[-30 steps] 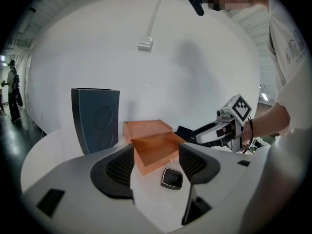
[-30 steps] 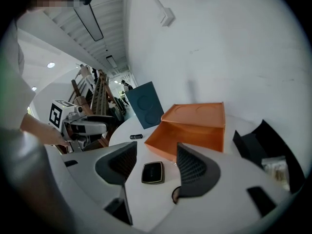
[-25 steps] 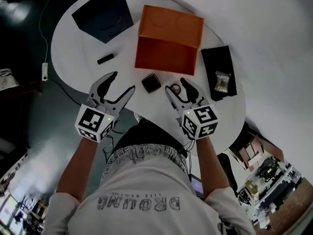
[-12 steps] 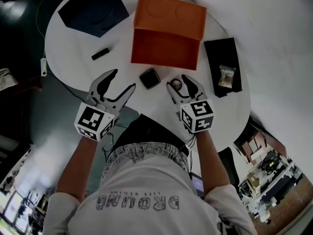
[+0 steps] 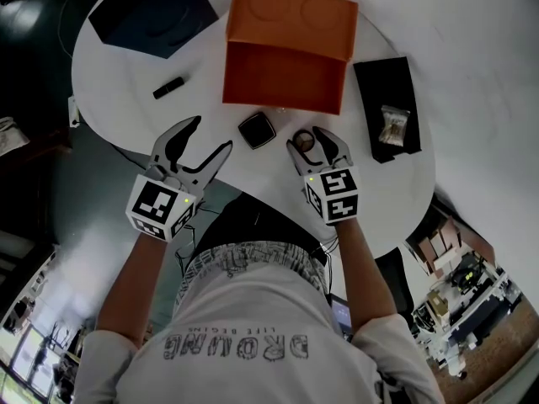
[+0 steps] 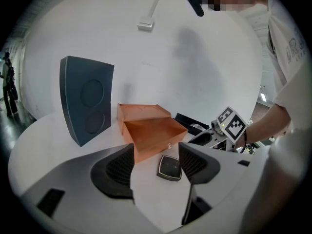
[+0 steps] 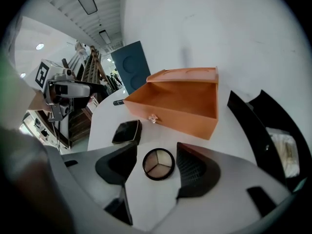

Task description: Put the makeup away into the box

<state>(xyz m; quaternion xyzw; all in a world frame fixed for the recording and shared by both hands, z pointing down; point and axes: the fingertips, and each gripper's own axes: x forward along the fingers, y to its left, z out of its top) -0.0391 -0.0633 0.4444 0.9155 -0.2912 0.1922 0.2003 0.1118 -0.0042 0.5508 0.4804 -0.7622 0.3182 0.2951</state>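
Box [image 5: 285,78] open on top; room btwn it & blue panel [image 5: 152,11]

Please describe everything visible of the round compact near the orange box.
The round compact has a dark rim and three wedge-shaped pans in beige and brown, uncovered and facing up. It lies flat on the white table, in front of the orange box, between the right claw's open jaws, which apparently do not touch it.
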